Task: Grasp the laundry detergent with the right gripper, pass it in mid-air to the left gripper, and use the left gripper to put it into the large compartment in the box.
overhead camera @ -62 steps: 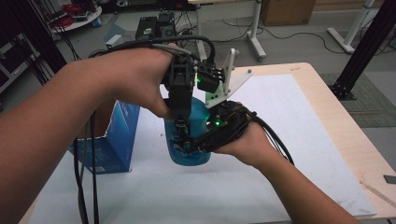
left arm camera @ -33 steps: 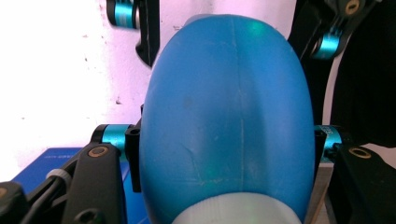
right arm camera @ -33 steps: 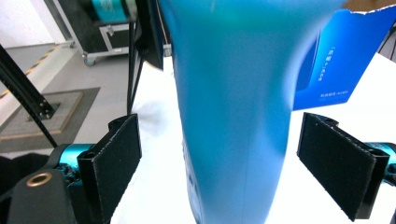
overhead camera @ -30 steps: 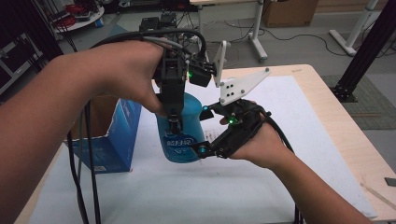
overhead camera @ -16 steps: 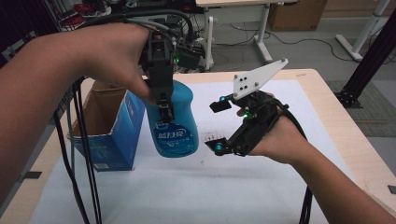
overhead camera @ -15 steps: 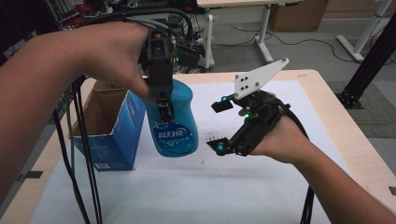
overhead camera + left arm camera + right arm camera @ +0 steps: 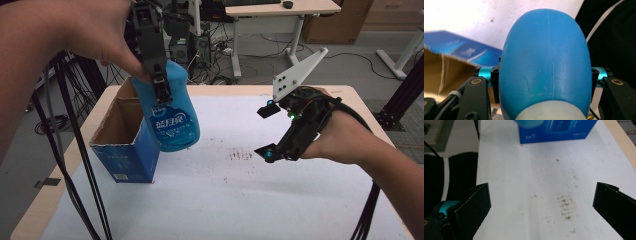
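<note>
Black jaws of the left gripper clamp the rounded blue plastic bottle near its neck, holding it in the air at upper left of the high view, beside the open blue cardboard box. At centre right, the right gripper has just spread wide, nothing between its jaws, above the white surface.

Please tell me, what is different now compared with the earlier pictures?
The left claw, shut on the blue bottle, lifted it off the table and carried it left, toward the open blue box. The right claw, earlier on the bottle's lower part, has just been opening; it let go and drew back right, empty. The box and the white table cover stayed put.
</note>
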Action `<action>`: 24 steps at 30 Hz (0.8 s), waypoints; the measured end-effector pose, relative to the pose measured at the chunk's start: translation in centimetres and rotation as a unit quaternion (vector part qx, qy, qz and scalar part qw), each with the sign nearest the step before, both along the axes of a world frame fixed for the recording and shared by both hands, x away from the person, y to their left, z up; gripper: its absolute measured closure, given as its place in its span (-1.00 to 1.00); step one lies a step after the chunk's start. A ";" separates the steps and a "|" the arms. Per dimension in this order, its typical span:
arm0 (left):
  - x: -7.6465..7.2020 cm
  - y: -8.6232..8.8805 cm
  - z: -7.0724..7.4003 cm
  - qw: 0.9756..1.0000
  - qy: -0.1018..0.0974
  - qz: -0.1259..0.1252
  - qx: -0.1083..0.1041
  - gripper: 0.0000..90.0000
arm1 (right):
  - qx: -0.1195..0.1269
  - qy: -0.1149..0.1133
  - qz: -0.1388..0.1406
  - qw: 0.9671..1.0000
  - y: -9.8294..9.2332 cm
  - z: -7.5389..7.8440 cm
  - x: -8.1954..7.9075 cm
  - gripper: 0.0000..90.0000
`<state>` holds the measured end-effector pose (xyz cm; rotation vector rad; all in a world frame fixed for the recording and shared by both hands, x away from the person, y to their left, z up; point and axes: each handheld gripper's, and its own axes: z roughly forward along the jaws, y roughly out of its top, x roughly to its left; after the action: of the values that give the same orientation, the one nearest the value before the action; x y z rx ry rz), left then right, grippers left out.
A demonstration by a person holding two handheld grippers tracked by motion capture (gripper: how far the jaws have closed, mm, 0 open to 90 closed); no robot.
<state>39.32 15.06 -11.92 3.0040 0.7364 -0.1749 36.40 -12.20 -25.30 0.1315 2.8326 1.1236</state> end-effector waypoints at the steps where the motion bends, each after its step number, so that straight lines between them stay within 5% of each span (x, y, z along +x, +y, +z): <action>1: 0.2 0.5 0.2 1.000 -0.001 0.013 0.001 -0.13 | -0.009 0.001 0.000 1.000 -0.1 0.2 0.1 -0.99; 4: 0.6 1.8 0.5 0.999 -0.003 0.046 0.003 -0.13 | -0.024 0.001 -0.003 1.000 -0.4 0.7 0.2 -0.99; 5: 0.9 2.9 0.8 0.996 -0.004 0.087 0.005 -0.13 | -0.033 0.000 -0.004 0.999 -0.6 0.9 0.2 -0.99; 7: 1.3 4.1 1.0 0.992 -0.009 0.129 0.007 -0.13 | -0.043 -0.003 -0.006 0.999 -1.0 1.1 0.3 -0.99; 12: 2.2 6.9 1.4 0.972 -0.017 0.234 0.021 -0.13 | -0.054 -0.003 -0.016 0.998 -1.5 0.8 0.4 -0.99; 17: 3.0 8.9 0.8 0.945 -0.011 0.323 0.046 -0.13 | -0.061 -0.003 -0.021 0.998 -1.8 0.4 0.6 -0.99; 21: 3.6 9.9 -0.1 0.932 -0.012 0.357 0.068 -0.13 | -0.063 -0.001 -0.024 0.998 -1.8 0.1 0.7 -0.99; 24: 4.1 10.5 -1.2 0.927 -0.009 0.366 0.075 -0.13 | -0.062 -0.002 -0.025 0.998 -1.9 -0.1 0.8 -0.99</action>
<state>43.37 25.56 -13.14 2.6062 1.8557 -0.0564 37.16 -14.06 -25.43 0.1909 2.8684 0.9344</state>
